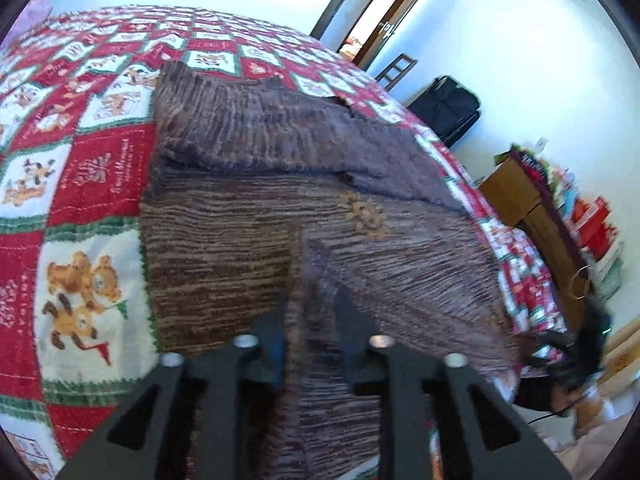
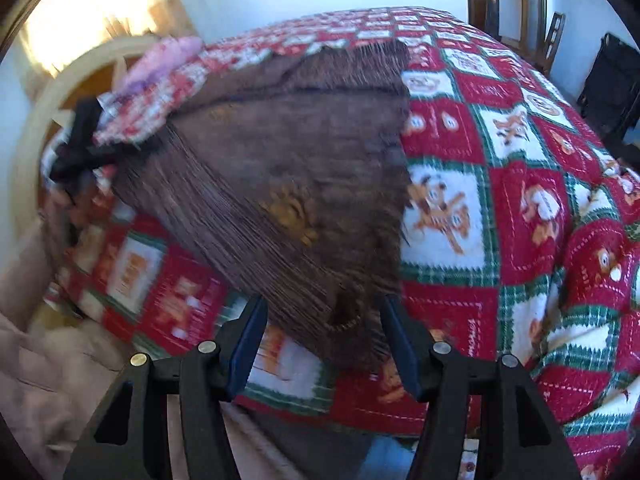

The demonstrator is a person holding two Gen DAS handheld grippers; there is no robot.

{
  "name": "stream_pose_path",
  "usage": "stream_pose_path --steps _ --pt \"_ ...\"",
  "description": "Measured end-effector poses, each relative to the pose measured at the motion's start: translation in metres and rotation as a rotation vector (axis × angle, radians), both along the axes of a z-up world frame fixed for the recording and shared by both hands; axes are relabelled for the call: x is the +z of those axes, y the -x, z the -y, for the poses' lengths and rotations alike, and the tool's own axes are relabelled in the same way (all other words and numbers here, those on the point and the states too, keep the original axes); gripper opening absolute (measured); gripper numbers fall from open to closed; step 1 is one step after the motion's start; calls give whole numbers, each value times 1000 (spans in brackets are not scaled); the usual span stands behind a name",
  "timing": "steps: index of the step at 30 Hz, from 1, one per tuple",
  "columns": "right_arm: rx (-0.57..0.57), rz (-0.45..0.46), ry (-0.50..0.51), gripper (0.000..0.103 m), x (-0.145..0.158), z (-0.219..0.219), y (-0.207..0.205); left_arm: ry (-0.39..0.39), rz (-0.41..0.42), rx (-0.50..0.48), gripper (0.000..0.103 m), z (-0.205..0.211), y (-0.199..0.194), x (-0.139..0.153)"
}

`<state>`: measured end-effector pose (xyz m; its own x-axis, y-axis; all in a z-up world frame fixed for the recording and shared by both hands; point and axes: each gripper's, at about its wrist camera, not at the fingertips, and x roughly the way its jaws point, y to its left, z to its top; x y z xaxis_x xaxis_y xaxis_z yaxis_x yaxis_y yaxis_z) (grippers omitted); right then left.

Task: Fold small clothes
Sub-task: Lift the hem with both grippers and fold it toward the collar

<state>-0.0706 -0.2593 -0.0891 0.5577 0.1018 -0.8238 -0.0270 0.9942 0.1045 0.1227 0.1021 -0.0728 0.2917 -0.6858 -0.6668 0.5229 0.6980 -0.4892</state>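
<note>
A small brown striped knit garment (image 1: 256, 184) with an orange motif (image 1: 366, 216) lies on the quilt, its far part folded over. My left gripper (image 1: 312, 312) is closed on a raised fold of its near edge. In the right wrist view the garment (image 2: 288, 168) spreads ahead, and my right gripper (image 2: 324, 312) is open with the garment's near corner between its fingers. The left gripper shows there at the garment's far left corner (image 2: 86, 140).
A red, white and green teddy-bear quilt (image 1: 80, 184) covers the bed. A pink cloth (image 2: 160, 64) lies at the far corner. A black suitcase (image 1: 448, 108), a chair, a doorway and a wooden shelf with boxes (image 1: 560, 216) stand beyond the bed.
</note>
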Motion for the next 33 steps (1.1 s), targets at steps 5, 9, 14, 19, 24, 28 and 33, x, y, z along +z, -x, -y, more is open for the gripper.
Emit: stream_pose_path --steps 5,9,14,19,24,28,33 --pt "41 -23 22 7 -12 -6 -2 16 36 -9 42 6 3 6" --pt "29 38 38 7 4 -5 -5 -42 81 -32 5 14 13 10" --pt "-40 186 46 7 55 13 -16 -6 157 -14 5 5 24 29" --pt "-66 291 87 7 89 10 -43 24 204 64 5 -7 21 49" --pt "-101 333 209 7 101 -3 -72 0 238 125 5 -10 14 51" --pt "-131 301 203 7 91 0 -90 -29 189 163 5 -10 1 31" --pt "-158 238 186 7 68 8 -99 -79 122 156 5 -6 -8 7"
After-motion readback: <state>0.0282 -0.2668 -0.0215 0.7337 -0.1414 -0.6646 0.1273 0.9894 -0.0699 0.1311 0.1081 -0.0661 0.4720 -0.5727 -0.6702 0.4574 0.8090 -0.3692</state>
